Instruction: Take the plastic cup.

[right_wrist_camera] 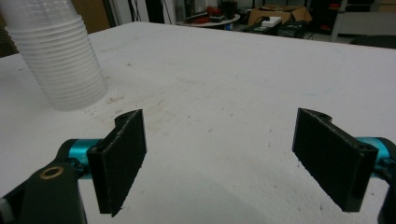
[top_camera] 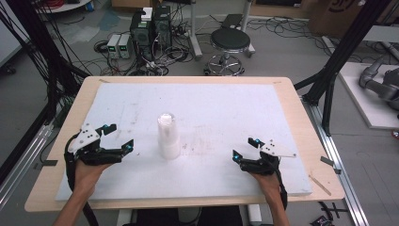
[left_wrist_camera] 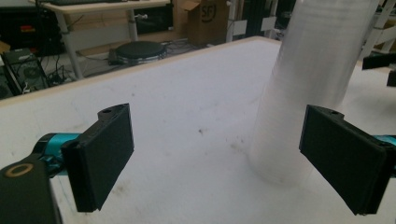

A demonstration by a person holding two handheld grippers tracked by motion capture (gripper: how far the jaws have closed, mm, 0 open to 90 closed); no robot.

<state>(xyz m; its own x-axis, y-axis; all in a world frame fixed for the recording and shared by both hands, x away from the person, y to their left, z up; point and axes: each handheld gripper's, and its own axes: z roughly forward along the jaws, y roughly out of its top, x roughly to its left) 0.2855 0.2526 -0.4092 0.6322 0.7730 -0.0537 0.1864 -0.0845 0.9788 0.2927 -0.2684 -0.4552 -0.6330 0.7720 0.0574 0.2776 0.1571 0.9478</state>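
Observation:
A stack of clear plastic cups (top_camera: 168,136) stands upside down in the middle of the white foam board (top_camera: 211,108). My left gripper (top_camera: 116,138) is held above the board to the stack's left, jaws wide apart and empty. From the left gripper view the stack (left_wrist_camera: 308,84) rises just beyond the right jaw, untouched. My right gripper (top_camera: 245,148) rests low near the board's front right, open with nothing between its jaws. Its own view has the stack (right_wrist_camera: 56,60) at the far left, well away from the gripper (right_wrist_camera: 219,158).
The board lies on a wooden table (top_camera: 301,122). Behind the table are a round stool (top_camera: 229,43), computer boxes (top_camera: 150,28) and loose cables on the floor. A black frame post (top_camera: 343,52) stands at the right.

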